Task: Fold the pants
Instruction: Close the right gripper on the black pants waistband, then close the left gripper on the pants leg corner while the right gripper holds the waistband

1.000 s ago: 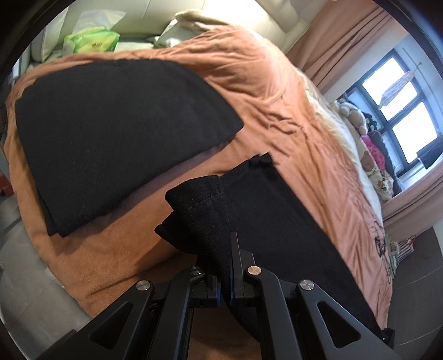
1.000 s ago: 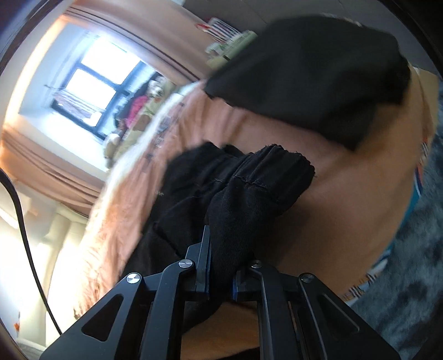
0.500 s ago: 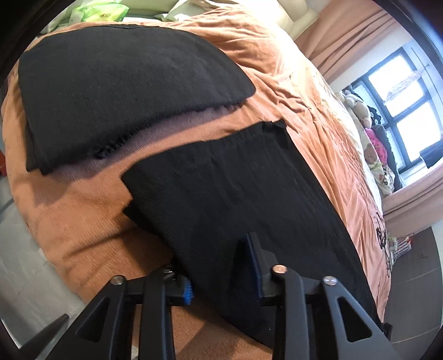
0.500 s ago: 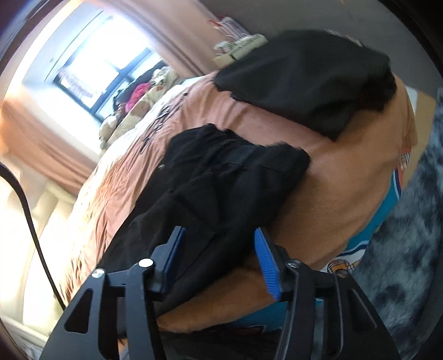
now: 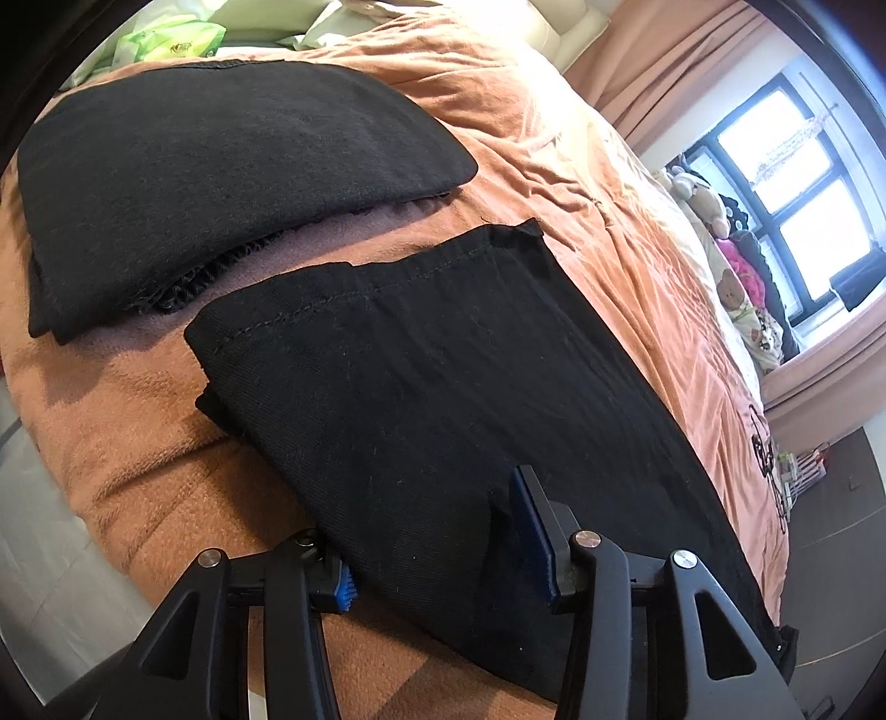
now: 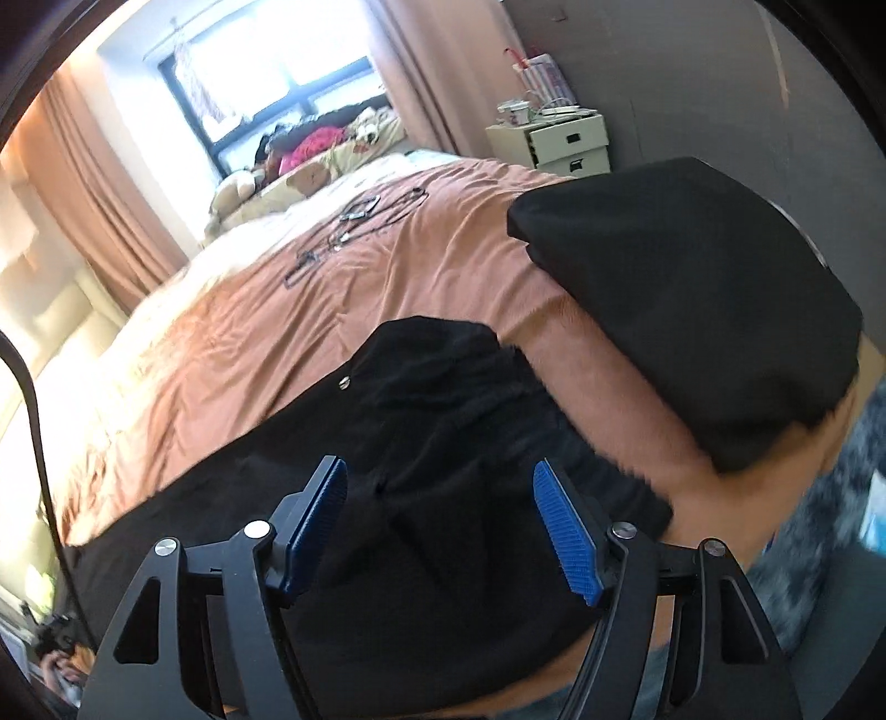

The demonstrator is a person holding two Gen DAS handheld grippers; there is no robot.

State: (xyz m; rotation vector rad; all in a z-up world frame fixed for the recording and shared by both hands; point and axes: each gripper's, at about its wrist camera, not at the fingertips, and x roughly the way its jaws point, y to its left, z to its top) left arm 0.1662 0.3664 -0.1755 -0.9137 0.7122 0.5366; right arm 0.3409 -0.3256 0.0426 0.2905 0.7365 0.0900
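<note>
Left finger pad [image 5: 339, 586] of left gripper [image 5: 437, 545] mostly hidden under edge of black pants [image 5: 443, 399]; only blue tip showing. Jaws opening, cloth lying between them; pad contact impossible to judge.

Lower end of pants cut off behind gripper frame at bottom edge.

Folded black garment [image 5: 221, 166] covering another dark knit layer; only frayed edge visible.

Green packet [image 5: 166, 41] cropped by fisheye rim, print unreadable.

Right view: grey rug [image 6: 830, 526] smeared by blur. Cords on orange bedspread [image 6: 332, 310] too small to identify. Nightstand [image 6: 554, 141] clutter indistinct.

Folded black garment [image 5: 221, 166] at bed corner, on orange bedspread [image 5: 581, 183]; stuffed toys [image 6: 310, 166] along window-side edge.
</note>
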